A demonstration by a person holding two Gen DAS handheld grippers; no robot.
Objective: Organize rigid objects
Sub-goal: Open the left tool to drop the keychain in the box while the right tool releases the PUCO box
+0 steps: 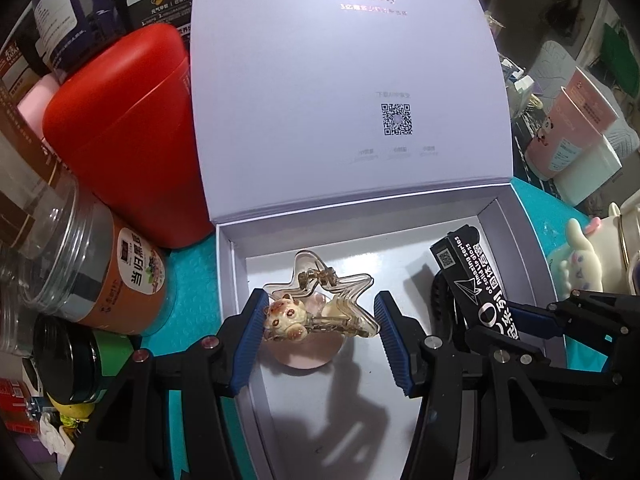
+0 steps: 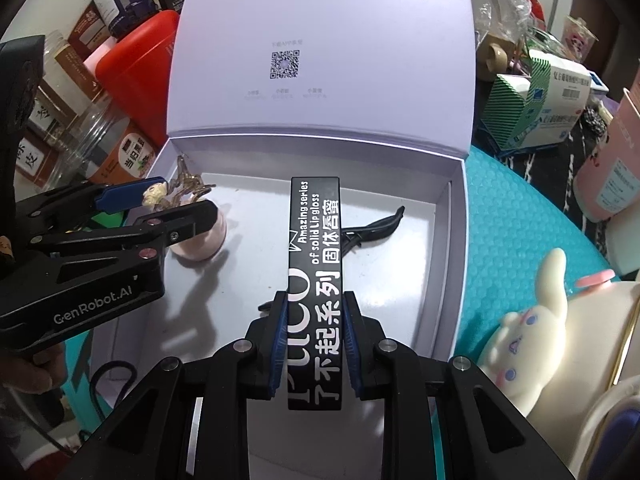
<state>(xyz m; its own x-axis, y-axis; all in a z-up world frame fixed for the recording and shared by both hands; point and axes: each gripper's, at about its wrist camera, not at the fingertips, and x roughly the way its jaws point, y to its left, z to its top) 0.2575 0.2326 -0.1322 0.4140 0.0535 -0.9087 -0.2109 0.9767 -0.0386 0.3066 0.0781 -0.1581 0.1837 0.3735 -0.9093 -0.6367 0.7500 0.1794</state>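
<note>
An open white gift box (image 1: 232,264) with its lid raised lies on a teal mat. My left gripper (image 1: 320,320) is shut on a clear star-shaped hair clip (image 1: 336,292) with a small cat charm, held just above a pink round disc (image 1: 308,356) on the box floor. In the right wrist view that gripper (image 2: 160,200) comes in from the left over the pink disc (image 2: 204,240). My right gripper (image 2: 316,332) is shut on a long black lip gloss box (image 2: 316,264), held over the right half of the gift box. A black hair clip (image 2: 372,228) lies on the floor beneath it.
A red tin (image 1: 128,132) and a clear jar with an orange label (image 1: 100,272) stand left of the box. A white plush toy (image 2: 532,320) sits to its right on the teal mat (image 2: 520,208). Cartons and packets crowd the back.
</note>
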